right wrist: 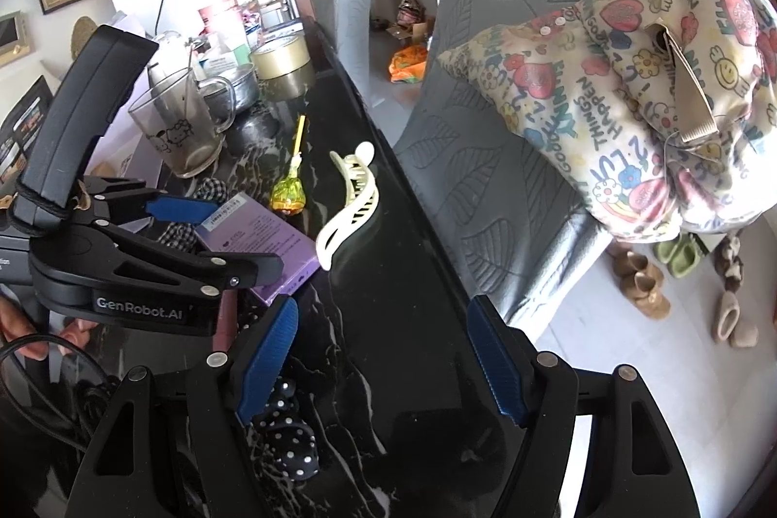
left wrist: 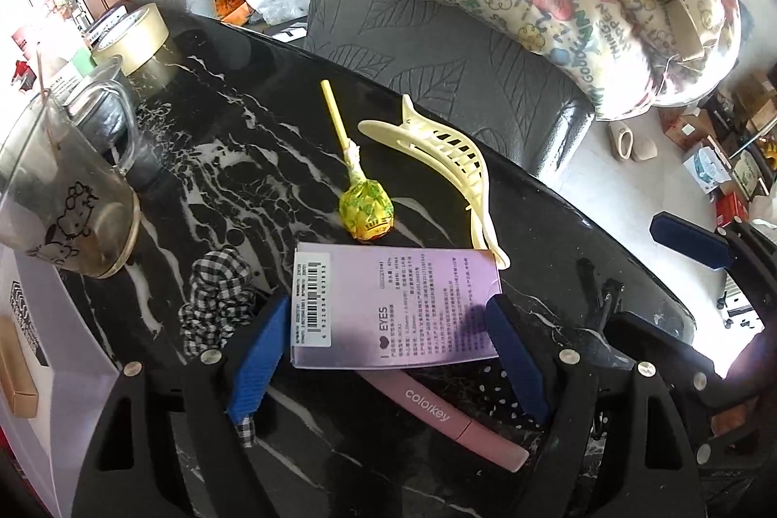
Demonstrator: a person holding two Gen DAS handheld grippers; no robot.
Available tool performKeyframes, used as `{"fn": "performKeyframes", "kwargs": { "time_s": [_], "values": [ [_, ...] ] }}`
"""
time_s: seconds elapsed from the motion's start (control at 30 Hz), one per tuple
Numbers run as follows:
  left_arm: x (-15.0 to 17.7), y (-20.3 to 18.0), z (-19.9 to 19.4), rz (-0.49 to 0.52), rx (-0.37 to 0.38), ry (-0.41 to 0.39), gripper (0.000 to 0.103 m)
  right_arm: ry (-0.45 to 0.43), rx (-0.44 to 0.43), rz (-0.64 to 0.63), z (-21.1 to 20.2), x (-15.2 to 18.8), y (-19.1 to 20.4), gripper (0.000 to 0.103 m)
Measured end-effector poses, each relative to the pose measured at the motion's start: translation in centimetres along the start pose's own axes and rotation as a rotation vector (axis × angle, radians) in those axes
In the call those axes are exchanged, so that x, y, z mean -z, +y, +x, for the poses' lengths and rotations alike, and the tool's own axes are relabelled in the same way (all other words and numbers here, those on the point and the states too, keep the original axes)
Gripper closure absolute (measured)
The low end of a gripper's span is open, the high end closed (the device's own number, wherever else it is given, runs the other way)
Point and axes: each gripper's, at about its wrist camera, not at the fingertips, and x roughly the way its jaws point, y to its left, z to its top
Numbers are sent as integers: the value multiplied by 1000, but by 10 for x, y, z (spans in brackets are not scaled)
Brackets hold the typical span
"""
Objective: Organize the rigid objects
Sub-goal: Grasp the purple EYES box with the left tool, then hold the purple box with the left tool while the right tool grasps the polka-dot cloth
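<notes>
The left claw (left wrist: 383, 353) hangs low over the black marble bench (left wrist: 233, 158), jaws spread wide to either side of the purple eye-makeup box (left wrist: 393, 304). The pads look just clear of its edges, so nothing is gripped. The right claw (right wrist: 383, 367) is spread too, over a bare stretch of bench near the edge, holding nothing.

The box is not lying flat on the stone. It sits partly on a pink Colorkey tube (left wrist: 447, 416), with a gingham scrunchie (left wrist: 218, 299) touching its left side and a polka-dot scrunchie (left wrist: 495, 392) under its near right corner. If the jaws close now, the left pad could snag the gingham cloth against the box and drag soft stuff along with the rigid item. The perch on the tube also makes me think the box may rock or skid when pinched, and the tube could roll away.

Just beyond the box, the cream hair clip (left wrist: 451, 168) touches its far right corner and the yellow lollipop (left wrist: 364, 212) lies close to its far edge. A forward shove would probably knock both, and the clip sits near the bench edge on the chair side, so it could slide off. The glass mug (left wrist: 58, 207) stands well to the left, out of harm unless the claw swings wide.
</notes>
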Motion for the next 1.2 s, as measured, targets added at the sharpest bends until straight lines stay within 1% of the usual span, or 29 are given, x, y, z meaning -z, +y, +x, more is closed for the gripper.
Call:
{"fn": "performKeyframes", "kwargs": {
  "time_s": [0.07,0.1,0.2,0.3,0.37,0.4,0.57,0.67,0.7,0.83,0.87,0.93,1.03,1.2],
  "values": [
    [-1,-2,5,-3,14,9,20,1,4,-1,0,1,-1,30],
    [-1,-3,6,2,8,5,19,1,5,2,0,1,-2,30],
    [-3,-9,11,25,0,2,11,3,8,8,0,2,-5,30],
    [-3,-18,17,69,-51,4,5,5,16,11,0,4,-6,30],
    [-2,-26,24,98,-104,18,3,7,38,7,-1,5,-7,30],
    [-2,-27,25,99,-104,14,1,7,37,7,-1,5,-8,30],
    [-2,-20,26,50,-89,25,1,5,32,17,-2,7,-11,30],
    [-5,-7,31,-27,-27,50,1,1,25,20,-4,8,-12,30],
    [-4,-7,30,-30,-36,39,1,0,23,20,-5,9,-12,30],
    [-1,-7,30,-17,-29,13,1,2,20,20,-5,12,-13,30],
    [0,-8,30,-12,-27,5,3,3,21,20,-5,12,-13,30],
    [4,-10,24,-20,-31,-21,10,8,19,21,-4,13,-13,30],
    [7,-9,23,-12,-33,-30,10,9,15,20,-5,13,-12,30],
    [17,-16,13,15,-75,-62,10,9,9,6,-5,15,-9,30]
  ]
}}
